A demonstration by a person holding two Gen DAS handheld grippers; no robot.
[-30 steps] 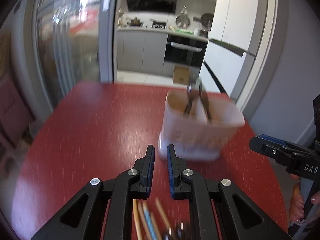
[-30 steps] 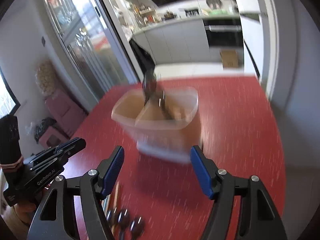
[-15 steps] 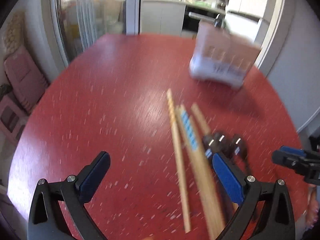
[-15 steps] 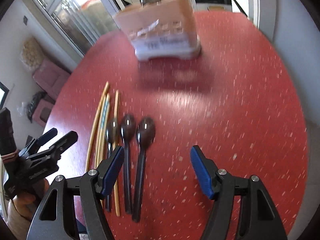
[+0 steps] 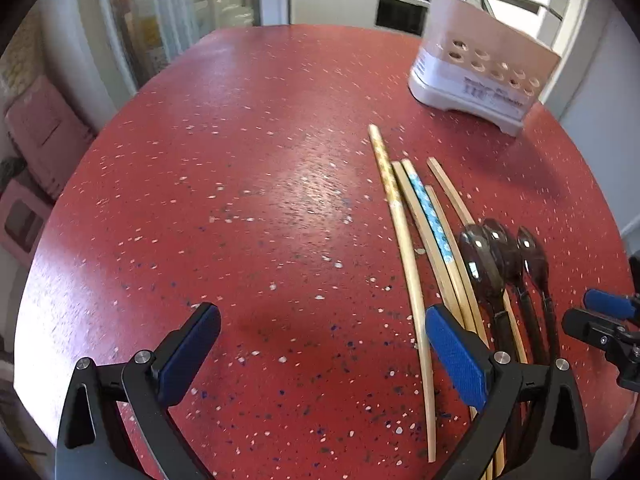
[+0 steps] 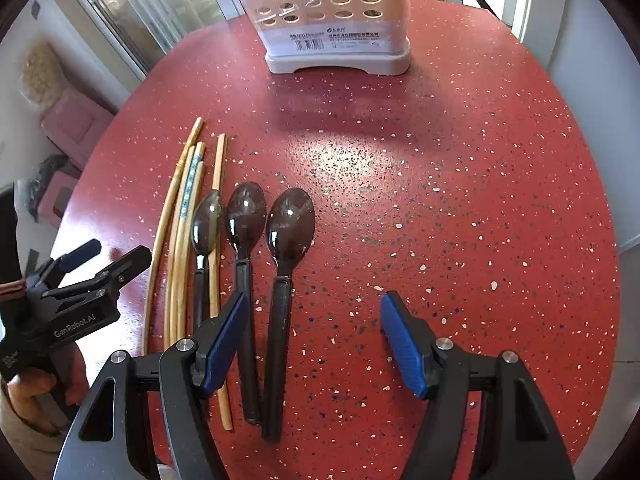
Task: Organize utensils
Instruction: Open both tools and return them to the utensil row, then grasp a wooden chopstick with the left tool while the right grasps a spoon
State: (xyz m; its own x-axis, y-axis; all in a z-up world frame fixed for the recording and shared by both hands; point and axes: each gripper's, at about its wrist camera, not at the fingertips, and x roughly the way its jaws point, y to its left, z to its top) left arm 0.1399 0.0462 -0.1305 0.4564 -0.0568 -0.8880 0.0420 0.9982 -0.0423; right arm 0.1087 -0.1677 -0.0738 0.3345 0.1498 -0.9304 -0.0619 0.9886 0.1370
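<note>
Several wooden chopsticks and three dark spoons lie side by side on the red speckled table. A beige perforated utensil holder stands at the far side. My left gripper hovers open over bare table, and the leftmost chopstick runs just inside its right finger. My right gripper hangs open above the spoon handles, with the rightmost handle lying between its fingers, untouched.
The round table's edge curves close on both sides. Pink chairs stand beyond its left edge, and a glass door and kitchen units lie behind. A hand holds the left gripper at the lower left of the right wrist view.
Both grippers tipped down and sank from facing the holder to looking at the table, so the chopsticks and spoons came into view. The left jaws went from nearly shut to wide open.
</note>
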